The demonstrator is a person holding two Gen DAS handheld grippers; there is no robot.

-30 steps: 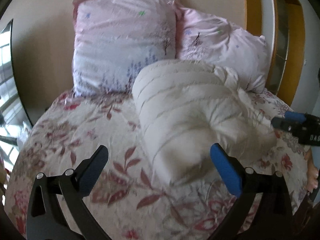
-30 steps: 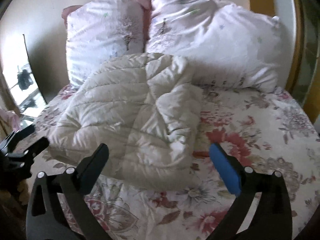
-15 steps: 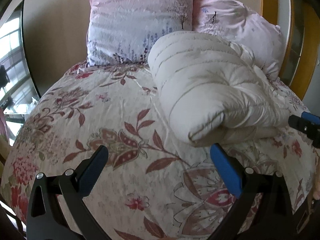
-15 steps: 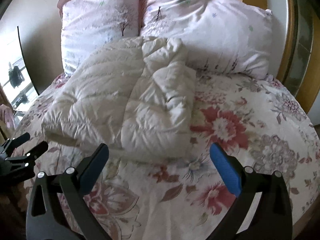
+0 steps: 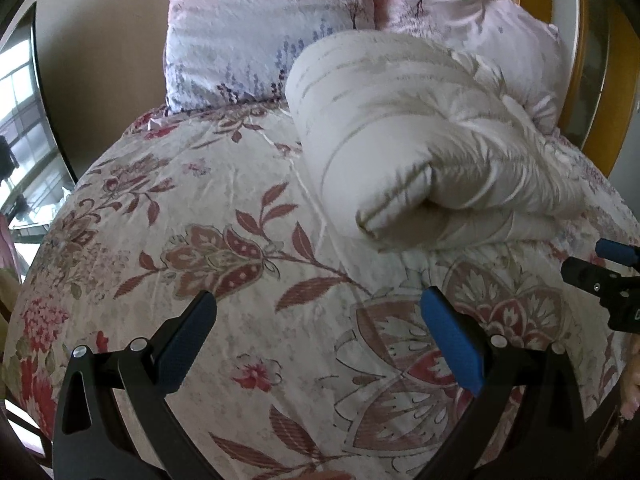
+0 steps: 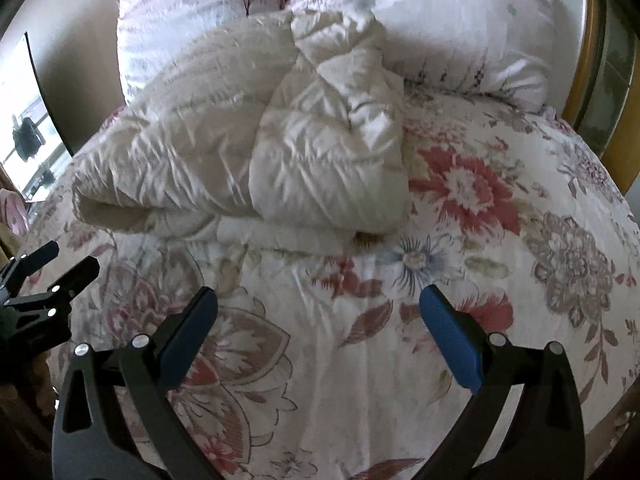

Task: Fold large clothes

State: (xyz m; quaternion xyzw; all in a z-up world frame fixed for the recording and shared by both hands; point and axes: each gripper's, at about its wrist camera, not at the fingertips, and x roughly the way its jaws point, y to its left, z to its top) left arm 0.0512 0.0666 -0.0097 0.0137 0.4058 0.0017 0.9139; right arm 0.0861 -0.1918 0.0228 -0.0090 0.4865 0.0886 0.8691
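Note:
A cream quilted puffer garment (image 5: 420, 136) lies folded into a thick bundle on the floral bedspread (image 5: 224, 264), its far end against the pillows. It also shows in the right wrist view (image 6: 248, 152). My left gripper (image 5: 320, 332) is open and empty, above the bedspread, short of the bundle's near end. My right gripper (image 6: 318, 332) is open and empty, also short of the bundle. The right gripper shows at the right edge of the left wrist view (image 5: 600, 268). The left gripper shows at the left edge of the right wrist view (image 6: 48, 272).
Two pink-and-white pillows (image 5: 264, 28) (image 6: 460, 20) lean on the wall at the head of the bed. A wooden frame (image 5: 624, 92) stands at the right. A window (image 5: 20, 128) is at the left. The bedspread (image 6: 500, 240) extends right of the bundle.
Both grippers have pulled back toward the foot of the bed, away from the folded garment. More bedspread lies between them and the bundle. The garment has stayed put.

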